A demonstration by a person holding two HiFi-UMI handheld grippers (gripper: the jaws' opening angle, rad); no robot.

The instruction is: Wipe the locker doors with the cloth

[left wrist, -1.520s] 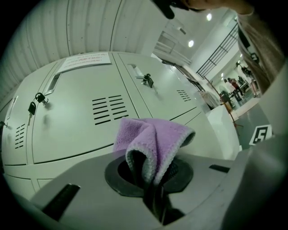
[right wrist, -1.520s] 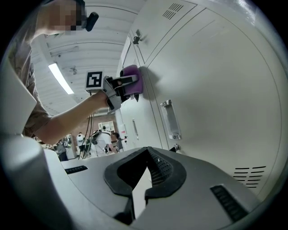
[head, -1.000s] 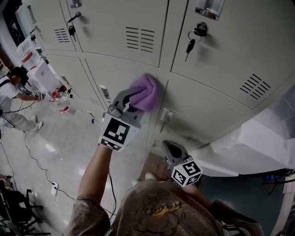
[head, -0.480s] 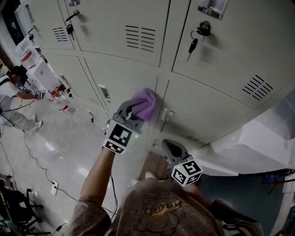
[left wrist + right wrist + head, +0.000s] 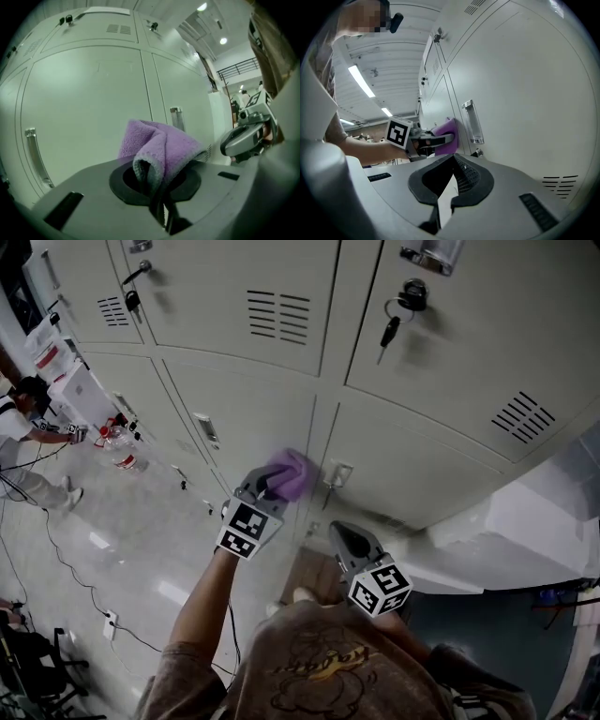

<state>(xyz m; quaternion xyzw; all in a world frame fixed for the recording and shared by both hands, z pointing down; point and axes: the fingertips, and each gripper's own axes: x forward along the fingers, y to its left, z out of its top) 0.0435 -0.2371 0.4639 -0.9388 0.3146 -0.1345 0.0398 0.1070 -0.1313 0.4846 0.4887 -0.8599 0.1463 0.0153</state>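
Observation:
The purple cloth (image 5: 289, 474) is pinched in my left gripper (image 5: 269, 486), which is shut on it and presses it against a lower grey locker door (image 5: 253, 413), beside the seam with the neighbouring door (image 5: 422, 474). In the left gripper view the cloth (image 5: 164, 145) bunches out of the left gripper (image 5: 158, 190) in front of the door (image 5: 89, 108). My right gripper (image 5: 343, 542) hangs lower, shut with nothing in it, off the lockers. In the right gripper view the right gripper (image 5: 452, 161) points along the door toward the cloth (image 5: 449, 136).
A recessed handle (image 5: 337, 472) sits just right of the cloth. Keys (image 5: 389, 329) hang from an upper door's lock. At the far left, a person (image 5: 21, 427) crouches by bottles (image 5: 120, 448) and a white box (image 5: 80, 390). Cables (image 5: 75, 577) cross the floor.
My left gripper has slid the cloth down the locker front, from the upper part of the lower door toward its handle height. The right gripper has stayed put.

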